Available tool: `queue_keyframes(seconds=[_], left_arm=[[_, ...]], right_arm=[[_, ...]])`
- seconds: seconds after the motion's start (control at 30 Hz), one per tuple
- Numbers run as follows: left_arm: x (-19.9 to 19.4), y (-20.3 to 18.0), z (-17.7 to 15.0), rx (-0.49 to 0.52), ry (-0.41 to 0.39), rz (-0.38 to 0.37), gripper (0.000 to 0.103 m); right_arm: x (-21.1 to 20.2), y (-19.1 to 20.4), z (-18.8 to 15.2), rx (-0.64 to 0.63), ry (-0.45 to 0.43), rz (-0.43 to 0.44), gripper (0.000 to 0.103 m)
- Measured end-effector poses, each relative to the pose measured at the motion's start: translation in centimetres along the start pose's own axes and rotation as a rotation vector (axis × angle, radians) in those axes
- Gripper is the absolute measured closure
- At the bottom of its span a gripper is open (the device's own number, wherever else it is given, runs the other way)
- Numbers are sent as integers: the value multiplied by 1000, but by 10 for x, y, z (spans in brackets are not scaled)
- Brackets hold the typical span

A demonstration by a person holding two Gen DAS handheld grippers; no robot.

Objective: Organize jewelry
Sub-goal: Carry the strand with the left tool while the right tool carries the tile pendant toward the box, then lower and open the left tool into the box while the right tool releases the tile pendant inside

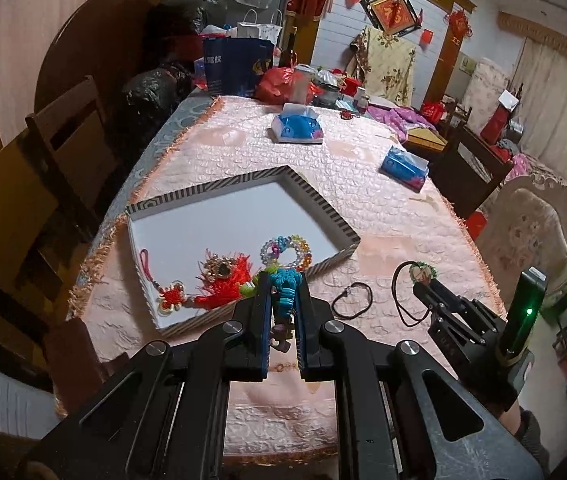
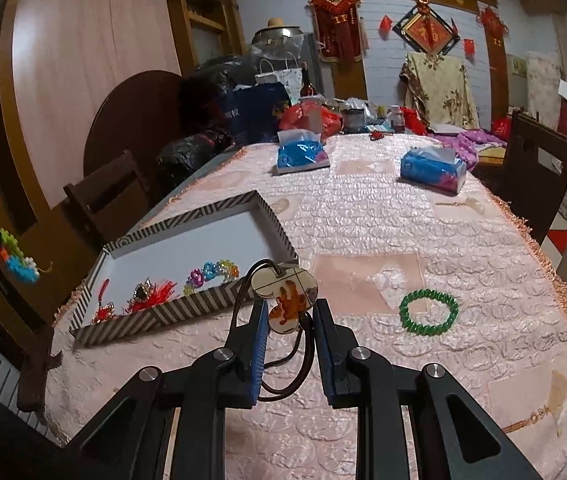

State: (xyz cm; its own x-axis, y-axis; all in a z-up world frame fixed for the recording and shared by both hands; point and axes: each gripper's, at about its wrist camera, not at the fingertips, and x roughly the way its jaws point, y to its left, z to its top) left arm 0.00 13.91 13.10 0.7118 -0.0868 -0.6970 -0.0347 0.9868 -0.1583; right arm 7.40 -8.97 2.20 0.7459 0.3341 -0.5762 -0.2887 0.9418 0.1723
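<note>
My left gripper (image 1: 284,286) is shut on a blue knitted ornament (image 1: 286,288) with green and orange beads, held above the near edge of the striped tray (image 1: 323,210). In the tray lie a red knot charm (image 1: 171,294), a red tassel piece (image 1: 223,276) and a coloured bead bracelet (image 1: 283,249). My right gripper (image 2: 289,316) is shut on a clover-shaped pendant (image 2: 285,296) with a dark cord (image 2: 279,380) hanging under it, just right of the tray (image 2: 211,208). A green bead bracelet (image 2: 429,312) and a thin black bracelet (image 1: 353,299) lie on the pink tablecloth.
Two blue tissue packs (image 2: 302,154) (image 2: 433,168) sit further back on the table. Bags, bottles and red packets (image 1: 279,80) crowd the far end. Wooden chairs (image 1: 67,148) stand on the left, another chair (image 2: 539,160) on the right.
</note>
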Motion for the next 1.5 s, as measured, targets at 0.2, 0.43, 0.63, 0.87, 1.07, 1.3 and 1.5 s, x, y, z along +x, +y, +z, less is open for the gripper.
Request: queue_keyframes(seconds=[0.2,0.43,0.63,0.87,1.07,1.3,1.5], left_arm=[[5,10,11,50,21,35,94],[29,25,33,29,77,38,95],[64,18,32,-31,66,8,95],[122,17,30,-112,55,72,95],[155,37,46,-156,64,135,95],[200,68,46,-204,157,154,95],[208,72,35,-265,221,105,95]], right_arm=[[0,11,-2,-32,8,1,81],[-7,20,-3,-64,-5,24,81],[-13,7,-1,-27,-32,42,81],[4,2,15,-20,-46,38,81],[38,14,44,0,-39,114,81],[99,59,70,-91,-5,180,81],[128,58,62,-25,18,234,81]])
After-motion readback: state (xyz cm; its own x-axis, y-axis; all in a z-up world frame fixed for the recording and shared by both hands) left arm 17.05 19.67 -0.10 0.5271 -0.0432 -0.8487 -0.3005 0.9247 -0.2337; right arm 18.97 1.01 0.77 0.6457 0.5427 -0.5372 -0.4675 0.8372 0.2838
